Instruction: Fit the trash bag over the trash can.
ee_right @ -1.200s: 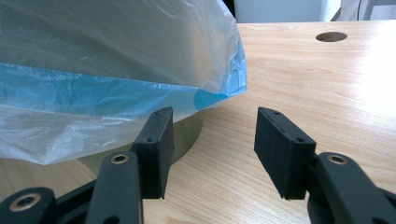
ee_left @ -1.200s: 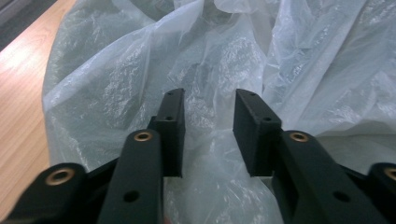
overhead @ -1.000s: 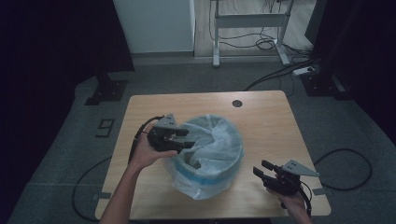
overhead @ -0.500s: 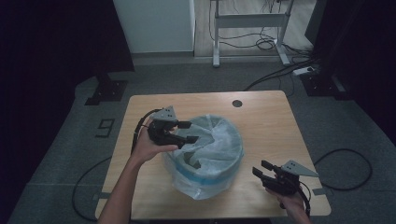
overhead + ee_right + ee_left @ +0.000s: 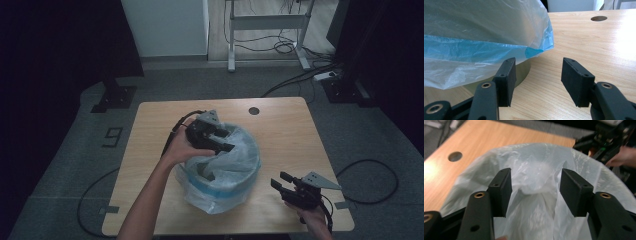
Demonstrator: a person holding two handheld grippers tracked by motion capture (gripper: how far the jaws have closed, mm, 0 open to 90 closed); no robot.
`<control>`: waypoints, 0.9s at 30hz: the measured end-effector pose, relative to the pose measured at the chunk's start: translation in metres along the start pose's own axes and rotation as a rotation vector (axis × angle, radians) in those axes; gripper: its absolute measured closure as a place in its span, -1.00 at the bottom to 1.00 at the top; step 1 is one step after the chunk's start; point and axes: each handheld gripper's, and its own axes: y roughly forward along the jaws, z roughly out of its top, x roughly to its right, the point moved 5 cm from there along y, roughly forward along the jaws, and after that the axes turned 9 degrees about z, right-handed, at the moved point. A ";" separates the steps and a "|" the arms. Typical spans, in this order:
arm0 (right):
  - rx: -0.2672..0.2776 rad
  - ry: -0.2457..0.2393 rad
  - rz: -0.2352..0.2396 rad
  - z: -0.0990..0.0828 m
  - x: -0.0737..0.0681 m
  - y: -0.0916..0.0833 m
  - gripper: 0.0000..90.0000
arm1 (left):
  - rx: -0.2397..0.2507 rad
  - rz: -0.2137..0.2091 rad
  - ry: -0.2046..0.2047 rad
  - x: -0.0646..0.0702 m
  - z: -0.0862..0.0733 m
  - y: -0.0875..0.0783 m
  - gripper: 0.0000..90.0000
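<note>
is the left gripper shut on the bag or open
Open. The left gripper has its jaws apart over the plastic bag; they have just been closing, with bag film between them, unpinched.

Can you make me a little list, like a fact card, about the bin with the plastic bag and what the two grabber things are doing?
scene: wooden table in a dim room
bin: round bin near the middle of the table
bag: clear bluish plastic bag lining the bin, folded out over its rim
left gripper: over the bin's far-left rim, jaws apart with bag film bunched between them; they have just been closing a little
right gripper: low beside the bin near the table's front right corner, jaws open, nothing between them
table hole: small round hole near the far edge
</note>
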 end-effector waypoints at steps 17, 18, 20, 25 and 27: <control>-0.006 -0.003 0.005 -0.001 -0.002 0.000 -0.02 | -0.320 -0.012 0.135 0.029 -0.004 0.061 0.11; -0.005 -0.002 0.006 -0.001 -0.003 0.000 -0.02 | -0.321 -0.007 0.132 0.028 -0.004 0.061 0.09; -0.009 -0.003 0.005 -0.002 -0.003 0.001 -0.03 | -0.304 0.011 0.122 0.026 -0.005 0.058 0.04; -0.013 -0.004 0.001 -0.003 -0.002 0.002 -0.04 | -0.181 0.069 0.074 0.015 -0.004 0.035 -0.14; -0.014 -0.003 -0.002 -0.003 -0.002 0.002 -0.05 | -0.124 0.075 0.048 0.013 -0.004 0.025 -0.17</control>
